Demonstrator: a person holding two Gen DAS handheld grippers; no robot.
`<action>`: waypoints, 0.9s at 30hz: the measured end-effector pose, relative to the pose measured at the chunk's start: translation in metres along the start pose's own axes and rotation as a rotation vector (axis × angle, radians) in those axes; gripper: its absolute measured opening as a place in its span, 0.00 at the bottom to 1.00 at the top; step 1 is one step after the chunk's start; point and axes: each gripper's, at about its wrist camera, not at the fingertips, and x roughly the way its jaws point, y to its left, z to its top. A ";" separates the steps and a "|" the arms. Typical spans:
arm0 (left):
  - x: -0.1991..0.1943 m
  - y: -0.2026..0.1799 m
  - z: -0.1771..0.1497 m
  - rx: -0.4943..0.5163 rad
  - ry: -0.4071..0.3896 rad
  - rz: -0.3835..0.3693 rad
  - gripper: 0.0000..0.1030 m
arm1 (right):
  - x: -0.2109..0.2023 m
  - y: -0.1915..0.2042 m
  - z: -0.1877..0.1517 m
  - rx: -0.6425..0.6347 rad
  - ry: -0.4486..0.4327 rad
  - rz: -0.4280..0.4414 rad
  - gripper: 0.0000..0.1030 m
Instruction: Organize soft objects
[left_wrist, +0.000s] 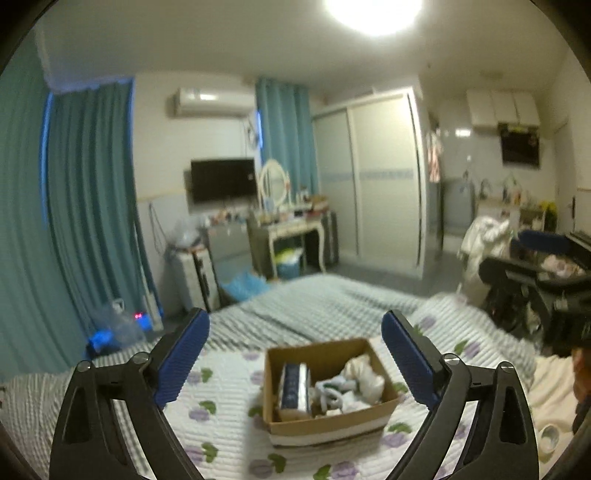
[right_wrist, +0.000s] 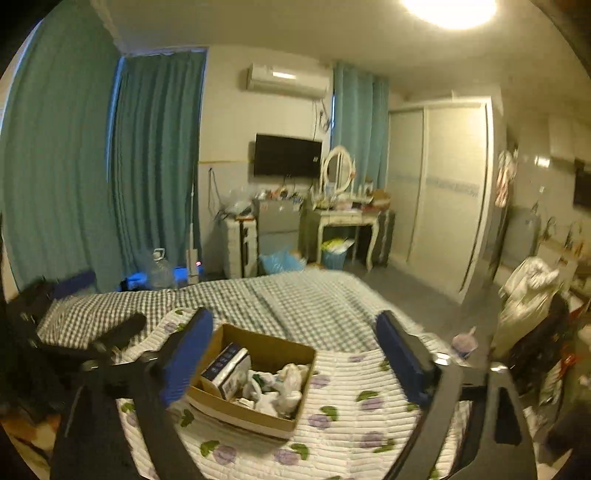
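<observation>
Cardboard box (left_wrist: 325, 391) sits open on my flower-printed quilt (left_wrist: 221, 402), and both cameras look down into it. Contents noted: a dark blue and white carton (left_wrist: 294, 386) standing on edge against the box's left wall, and beside it a heap of pale soft items (left_wrist: 351, 384), white and light green, filling the right half; individual pieces cannot be told apart in the blur. My left gripper (left_wrist: 295, 362) is held above the quilt with its blue-padded fingers spread wide, nothing between them, the box framed in the gap. My right gripper (right_wrist: 291, 360) is likewise spread and empty, its left pad near the box's (right_wrist: 255, 384) left corner in that view. The quilt (right_wrist: 351, 413) lies over a green checked bedcover (right_wrist: 295, 299). Beyond the bed stand teal curtains (left_wrist: 92, 206), a wall-mounted television (left_wrist: 223, 180), a dressing table (left_wrist: 295, 229) with oval mirror, and a sliding-door wardrobe (left_wrist: 369, 184).
</observation>
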 end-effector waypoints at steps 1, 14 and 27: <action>-0.003 0.001 0.000 -0.001 -0.008 0.006 0.96 | -0.011 0.003 -0.002 -0.002 -0.021 -0.015 1.00; -0.008 0.026 -0.070 -0.056 -0.047 0.100 0.96 | -0.007 0.016 -0.082 0.134 -0.078 0.025 1.00; 0.017 0.031 -0.113 -0.071 0.070 0.112 0.96 | 0.046 0.024 -0.134 0.119 0.019 -0.009 1.00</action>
